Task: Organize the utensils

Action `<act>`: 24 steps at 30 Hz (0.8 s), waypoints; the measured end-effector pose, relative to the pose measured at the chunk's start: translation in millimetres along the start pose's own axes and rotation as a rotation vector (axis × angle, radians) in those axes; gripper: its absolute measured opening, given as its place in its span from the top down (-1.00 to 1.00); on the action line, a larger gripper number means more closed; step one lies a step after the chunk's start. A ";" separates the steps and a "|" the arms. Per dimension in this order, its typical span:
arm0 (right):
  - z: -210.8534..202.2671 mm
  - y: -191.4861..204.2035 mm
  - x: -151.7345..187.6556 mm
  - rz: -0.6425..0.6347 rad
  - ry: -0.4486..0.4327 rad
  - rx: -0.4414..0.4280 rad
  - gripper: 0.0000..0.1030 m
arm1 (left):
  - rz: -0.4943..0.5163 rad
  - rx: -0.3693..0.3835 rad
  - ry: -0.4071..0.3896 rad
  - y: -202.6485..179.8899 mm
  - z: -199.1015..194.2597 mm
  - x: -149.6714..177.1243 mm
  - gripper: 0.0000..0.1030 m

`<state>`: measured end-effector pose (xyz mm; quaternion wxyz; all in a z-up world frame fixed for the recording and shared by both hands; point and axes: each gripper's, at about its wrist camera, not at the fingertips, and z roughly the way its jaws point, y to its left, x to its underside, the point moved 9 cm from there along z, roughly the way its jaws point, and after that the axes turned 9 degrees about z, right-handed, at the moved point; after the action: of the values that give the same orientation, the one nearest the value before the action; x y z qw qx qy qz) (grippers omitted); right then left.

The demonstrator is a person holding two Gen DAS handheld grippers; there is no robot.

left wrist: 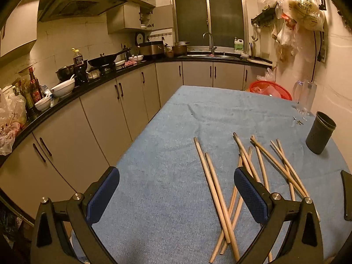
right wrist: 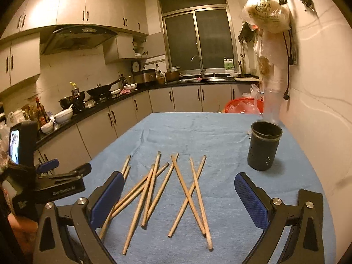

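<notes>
Left wrist view: the left tongs (left wrist: 176, 195) hang spread wide and empty above the blue-covered desk (left wrist: 167, 132), where the wooden chopsticks (left wrist: 216, 200) lie scattered, none inside the dark holder cup (left wrist: 320, 133) at the far right. Right wrist view: the right tongs (right wrist: 177, 200) are likewise spread and empty over the crossed chopsticks (right wrist: 189, 194), with the holder cup (right wrist: 264, 146) upright just beyond them; judged from this, sorting has not begun and every piece remains to be collected.

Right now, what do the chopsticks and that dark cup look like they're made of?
Chopsticks: probably bamboo or wood, given their pale tan, matte, unpainted look. Dark cup: likely matte black plastic, possibly coated metal; small drain holes dot its wall and a ridged band circles the rim. Both rest on a blue, woven-looking cloth.
</notes>
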<state>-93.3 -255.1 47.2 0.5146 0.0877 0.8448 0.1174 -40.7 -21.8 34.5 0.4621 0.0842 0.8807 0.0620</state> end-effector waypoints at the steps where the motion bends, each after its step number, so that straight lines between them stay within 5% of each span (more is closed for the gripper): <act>1: 1.3 -1.1 -0.2 0.007 0.001 0.000 -0.97 | 0.000 -0.003 0.001 0.3 0.8 0.2 -1.00; 24: 31.2 -8.1 18.8 0.007 0.086 0.040 -0.97 | 0.016 -0.002 0.065 -4.2 18.4 12.9 -1.00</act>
<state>-74.3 -254.5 15.1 0.4755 0.0955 0.8681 0.1061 -33.1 -22.7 12.9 0.4329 0.0887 0.8944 0.0692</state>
